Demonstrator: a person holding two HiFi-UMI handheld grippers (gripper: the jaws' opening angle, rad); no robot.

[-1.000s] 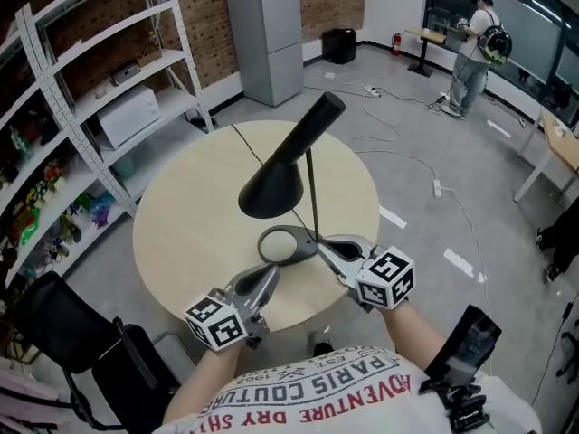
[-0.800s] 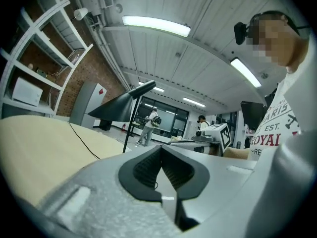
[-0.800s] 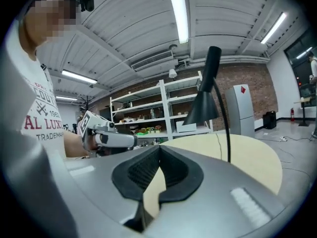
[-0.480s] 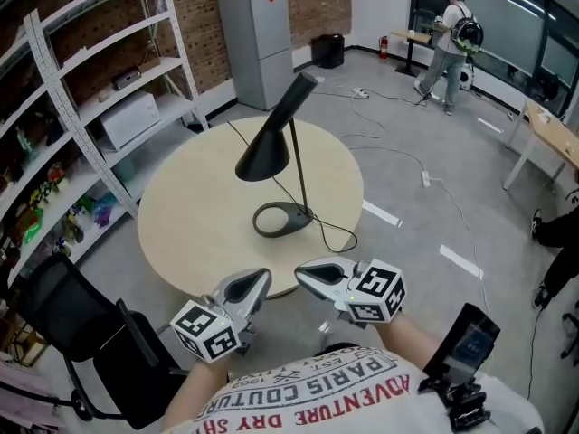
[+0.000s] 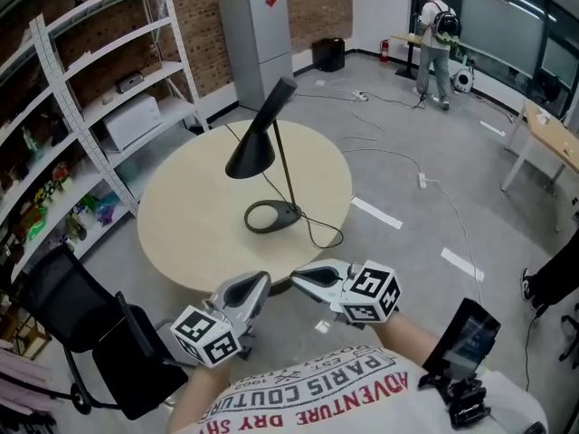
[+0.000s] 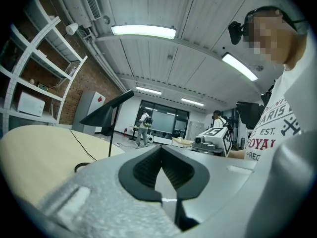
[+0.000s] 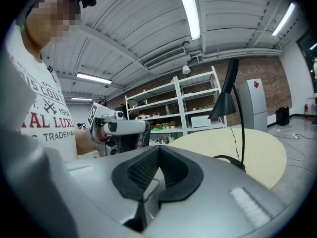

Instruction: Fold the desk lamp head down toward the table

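Note:
A black desk lamp stands on the round beige table (image 5: 190, 215), with its ring base (image 5: 269, 216) near the table's right side. A thin stem (image 5: 282, 165) carries the cone shade (image 5: 251, 156), which slopes down to the left. Both grippers hover off the table's near edge, close to the person's body and well apart from the lamp. My left gripper (image 5: 256, 283) is shut and holds nothing; its jaws meet in the left gripper view (image 6: 161, 150). My right gripper (image 5: 303, 277) is also shut and empty (image 7: 158, 150). The shade (image 7: 224, 105) shows far ahead in the right gripper view.
Metal shelving (image 5: 81, 89) lines the left wall and a grey cabinet (image 5: 258, 39) stands behind the table. A black chair (image 5: 63, 315) sits at the near left. The lamp cord (image 5: 321, 238) loops on the table. Cables (image 5: 398, 165) lie on the floor; a person (image 5: 434, 39) stands far back.
Both grippers have drawn back from beside the lamp base to off the table's near edge. The lamp now appears farther away, its shade still sloping down.

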